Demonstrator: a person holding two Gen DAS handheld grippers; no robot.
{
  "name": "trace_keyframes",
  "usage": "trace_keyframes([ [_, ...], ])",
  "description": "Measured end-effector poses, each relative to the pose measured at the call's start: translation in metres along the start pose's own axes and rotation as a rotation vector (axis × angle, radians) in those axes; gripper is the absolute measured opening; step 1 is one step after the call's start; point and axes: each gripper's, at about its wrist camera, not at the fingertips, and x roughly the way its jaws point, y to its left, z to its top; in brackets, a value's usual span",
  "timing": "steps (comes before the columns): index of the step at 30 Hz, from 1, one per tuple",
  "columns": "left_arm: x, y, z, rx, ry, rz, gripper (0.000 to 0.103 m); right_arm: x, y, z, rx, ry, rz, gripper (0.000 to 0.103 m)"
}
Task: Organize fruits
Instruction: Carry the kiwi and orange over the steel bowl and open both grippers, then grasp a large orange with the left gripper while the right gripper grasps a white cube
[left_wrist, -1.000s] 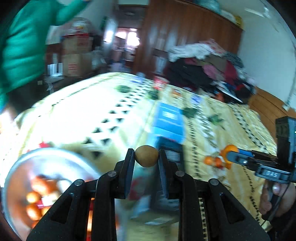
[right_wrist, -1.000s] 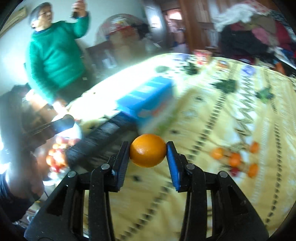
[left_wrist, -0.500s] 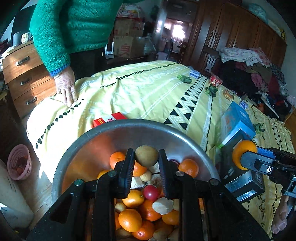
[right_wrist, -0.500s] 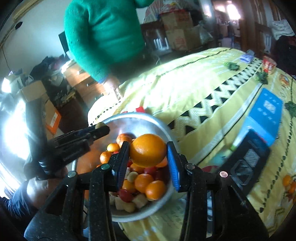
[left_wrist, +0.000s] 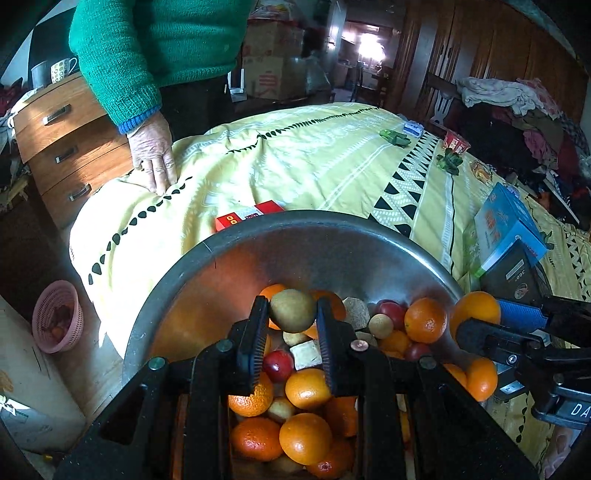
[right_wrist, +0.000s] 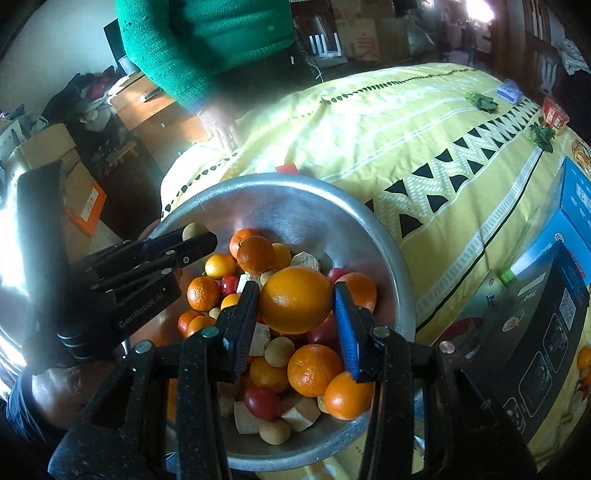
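Observation:
A metal bowl (left_wrist: 295, 236) (right_wrist: 295, 192) full of oranges, small red fruits and pale chunks stands on the yellow bedspread. My left gripper (left_wrist: 291, 314) is shut on a small brown-green round fruit (left_wrist: 291, 310) above the bowl's fruit. It shows at the bowl's left rim in the right wrist view (right_wrist: 195, 236). My right gripper (right_wrist: 295, 301) is shut on a large orange (right_wrist: 295, 299) above the bowl's middle. In the left wrist view the right gripper (left_wrist: 476, 317) holds the orange (left_wrist: 474, 310) at the bowl's right rim.
A person in a green sweater (left_wrist: 166, 44) rests a hand (left_wrist: 153, 155) on the bed beyond the bowl. A red box (left_wrist: 247, 218) lies behind the bowl. A blue box (left_wrist: 506, 221) and a black box (right_wrist: 546, 332) lie to the right. A wooden dresser (left_wrist: 62, 147) stands left.
Both grippers swung left from the bedspread to over the bowl, each still holding its fruit. Since half a second ago they have come closer over the fruit.

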Motion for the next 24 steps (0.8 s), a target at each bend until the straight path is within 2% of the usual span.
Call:
trace_keyframes([
  [1, 0.001, -0.002, 0.000, 0.007, 0.004, 0.007, 0.027, 0.001, 0.001, 0.000, -0.004, 0.004, -0.002, 0.042],
  [2, 0.000, -0.004, -0.001, 0.012, 0.001, 0.019, 0.039, 0.000, 0.003, 0.000, -0.007, 0.006, -0.008, 0.043],
  [3, -0.002, -0.005, 0.000, 0.014, -0.002, 0.030, 0.048, -0.001, 0.003, 0.000, -0.007, 0.003, -0.026, 0.047],
  [4, -0.005, -0.005, 0.000, 0.012, -0.014, 0.041, 0.057, -0.003, 0.002, 0.000, -0.006, -0.005, -0.034, 0.059],
  [5, -0.009, -0.007, 0.001, 0.014, -0.033, 0.056, 0.058, -0.008, 0.002, 0.000, -0.003, -0.022, -0.042, 0.067],
  [9, -0.034, -0.019, 0.010, 0.046, -0.100, 0.099, 0.060, -0.041, 0.005, -0.001, -0.025, -0.101, -0.070, 0.068],
  [12, -0.062, -0.038, 0.017, 0.089, -0.181, 0.117, 0.067, -0.085, 0.009, -0.009, -0.057, -0.213, -0.119, 0.068],
  [15, -0.091, -0.061, 0.023, 0.122, -0.257, 0.133, 0.082, -0.129, 0.009, -0.020, -0.068, -0.322, -0.162, 0.070],
  [16, -0.100, -0.069, 0.024, 0.128, -0.284, 0.140, 0.090, -0.142, 0.009, -0.024, -0.068, -0.352, -0.178, 0.074],
  [18, -0.119, -0.088, 0.024, 0.150, -0.343, 0.150, 0.092, -0.169, 0.006, -0.034, -0.065, -0.408, -0.210, 0.083],
  [20, -0.132, -0.108, 0.022, 0.181, -0.379, 0.159, 0.092, -0.193, 0.001, -0.047, -0.051, -0.452, -0.240, 0.085],
  [24, -0.149, -0.150, 0.018, 0.225, -0.405, 0.065, 0.092, -0.228, -0.016, -0.074, -0.008, -0.506, -0.310, 0.085],
])
